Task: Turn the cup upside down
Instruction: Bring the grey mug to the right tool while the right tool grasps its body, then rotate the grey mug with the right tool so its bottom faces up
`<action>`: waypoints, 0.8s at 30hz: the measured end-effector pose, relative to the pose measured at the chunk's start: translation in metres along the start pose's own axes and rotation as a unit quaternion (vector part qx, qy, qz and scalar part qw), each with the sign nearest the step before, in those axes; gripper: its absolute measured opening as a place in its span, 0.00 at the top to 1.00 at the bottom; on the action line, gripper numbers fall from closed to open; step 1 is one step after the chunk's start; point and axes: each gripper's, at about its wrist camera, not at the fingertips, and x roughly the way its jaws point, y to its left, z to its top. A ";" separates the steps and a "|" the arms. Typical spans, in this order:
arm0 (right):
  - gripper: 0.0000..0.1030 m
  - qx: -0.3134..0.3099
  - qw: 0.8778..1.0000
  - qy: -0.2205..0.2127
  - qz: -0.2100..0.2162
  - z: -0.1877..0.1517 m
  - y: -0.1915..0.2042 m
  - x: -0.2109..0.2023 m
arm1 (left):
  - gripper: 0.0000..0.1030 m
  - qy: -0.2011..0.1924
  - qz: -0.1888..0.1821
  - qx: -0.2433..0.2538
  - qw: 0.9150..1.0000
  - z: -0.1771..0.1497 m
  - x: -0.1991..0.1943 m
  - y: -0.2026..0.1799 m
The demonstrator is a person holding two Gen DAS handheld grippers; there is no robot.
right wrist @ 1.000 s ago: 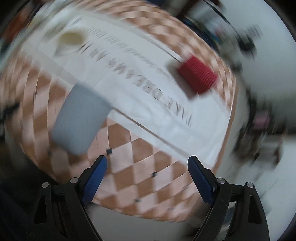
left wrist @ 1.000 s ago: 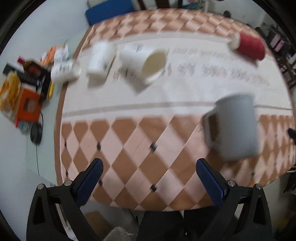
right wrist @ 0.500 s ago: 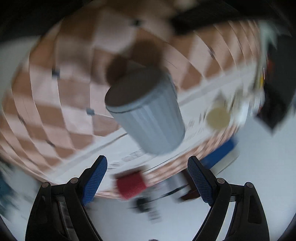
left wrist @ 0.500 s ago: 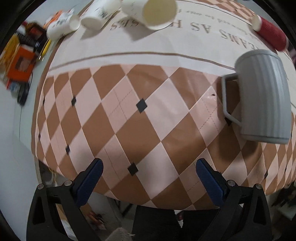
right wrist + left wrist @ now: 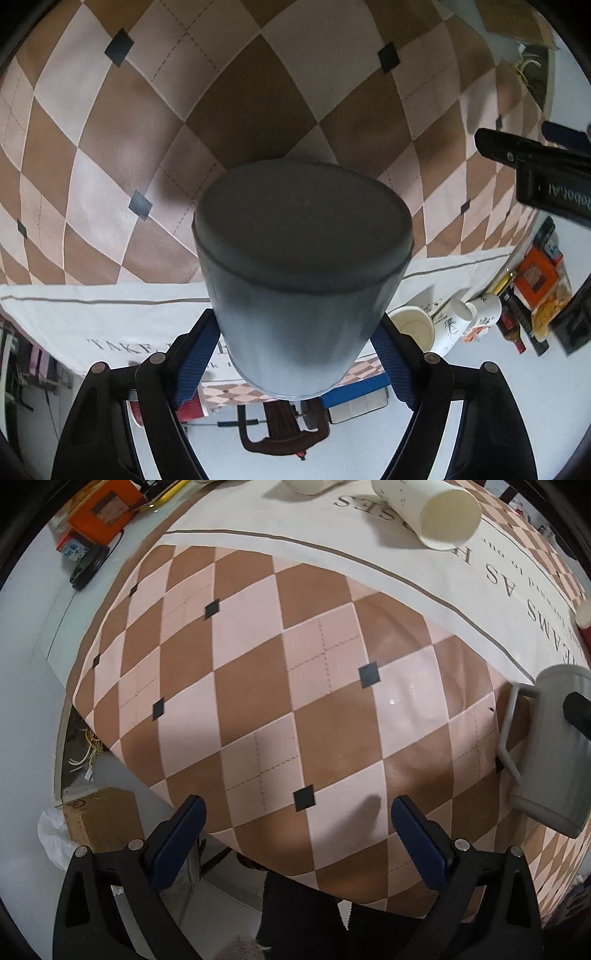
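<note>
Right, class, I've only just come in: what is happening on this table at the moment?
The right gripper is shut on a grey mug, its flat base toward the camera, over the checked tablecloth. The left gripper is open and empty, above the cloth's near edge. Several white paper cups lie on their sides farther back.

Right hand-held gripper point(image 5: 295, 354) now inverted and closed around grey cup point(image 5: 301, 273), left hand-held gripper point(image 5: 295, 834) nearer the tablecloth point(image 5: 258, 686)
</note>
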 end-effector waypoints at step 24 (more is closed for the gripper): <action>0.20 0.532 0.769 0.066 0.348 -0.091 -0.075 0.044 | 0.01 -0.050 -0.004 0.037 0.998 0.029 -0.022 0.011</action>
